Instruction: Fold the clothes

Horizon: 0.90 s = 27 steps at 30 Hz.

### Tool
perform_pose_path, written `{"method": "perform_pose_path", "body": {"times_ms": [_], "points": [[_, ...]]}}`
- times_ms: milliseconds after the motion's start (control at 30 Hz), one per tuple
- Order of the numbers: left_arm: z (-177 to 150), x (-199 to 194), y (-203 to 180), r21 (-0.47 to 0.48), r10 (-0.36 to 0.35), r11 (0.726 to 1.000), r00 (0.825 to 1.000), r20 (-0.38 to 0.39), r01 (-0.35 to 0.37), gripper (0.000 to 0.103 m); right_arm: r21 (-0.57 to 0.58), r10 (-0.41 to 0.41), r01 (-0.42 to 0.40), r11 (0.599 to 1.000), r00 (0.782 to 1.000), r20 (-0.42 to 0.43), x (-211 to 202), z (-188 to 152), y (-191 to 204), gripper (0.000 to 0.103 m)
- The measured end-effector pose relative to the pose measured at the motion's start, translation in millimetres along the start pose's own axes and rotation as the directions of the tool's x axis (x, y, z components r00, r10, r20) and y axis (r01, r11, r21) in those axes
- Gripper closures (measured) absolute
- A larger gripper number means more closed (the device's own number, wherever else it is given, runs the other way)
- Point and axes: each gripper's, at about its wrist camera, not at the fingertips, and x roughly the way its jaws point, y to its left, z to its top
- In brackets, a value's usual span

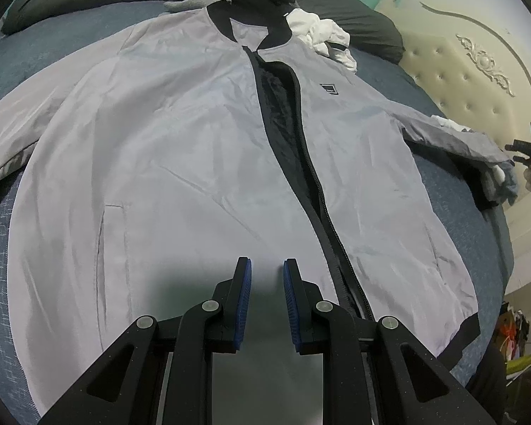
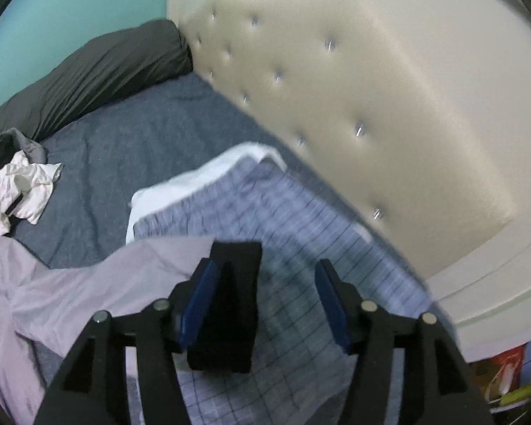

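Left wrist view: jacket [image 1: 180, 148] lies flat, collar toward frame top; left hand-held gripper [image 1: 267, 265] hovers released above hem; right hand-held gripper [image 2: 263, 276] released beside its sleeve cuff [image 2: 240, 258].

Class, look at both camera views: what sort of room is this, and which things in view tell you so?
Most likely a bedroom. A tufted cream headboard stands at the end of a bed with a blue cover, a dark pillow lies along it, and a grey jacket is spread out on top.
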Motion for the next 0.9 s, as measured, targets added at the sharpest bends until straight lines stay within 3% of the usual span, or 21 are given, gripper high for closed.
{"method": "perform_pose_path", "body": {"times_ms": [100, 200, 333, 467, 600, 700, 900], "points": [[-0.2, -1.8, 1.3, -0.001, 0.0, 1.0, 1.0, 0.003, 0.0, 0.083, -0.008, 0.029, -0.028, 1.0, 0.996, 0.088, -22.8, 7.2, 11.5, 0.043], [0.2, -3.1, 1.5, -0.003, 0.001, 1.0, 1.0, 0.008, -0.001, 0.083, -0.078, 0.119, -0.109, 0.991, 0.983, 0.137, -42.8, 13.6, 42.2, 0.043], [0.2, -3.2, -1.0, 0.002, -0.003, 1.0, 1.0, 0.007, 0.003, 0.083, -0.172, 0.253, -0.24, 0.955, 0.966, 0.052, -31.5, 8.4, 111.2, 0.044], [0.0, -2.0, -2.6, 0.007, -0.01, 1.0, 1.0, 0.002, 0.009, 0.083, -0.252, 0.373, -0.372, 0.893, 0.927, -0.047, -19.4, 3.0, 180.8, 0.045], [1.3, 0.3, 0.2, 0.003, -0.012, 1.0, 1.0, -0.003, 0.012, 0.083, -0.294, 0.412, -0.431, 0.853, 0.902, -0.127, 1.6, -13.1, 243.8, 0.055], [2.2, 2.5, 2.9, -0.003, -0.014, 1.0, 1.0, -0.008, 0.014, 0.083, -0.302, 0.429, -0.46, 0.835, 0.888, -0.167, 18.7, -26.0, 281.8, 0.057], [0.4, 6.9, 8.4, -0.015, -0.015, 1.0, 1.0, -0.018, 0.015, 0.083, -0.279, 0.388, -0.438, 0.855, 0.896, -0.216, 63.7, -47.7, 322.6, 0.057]]}}
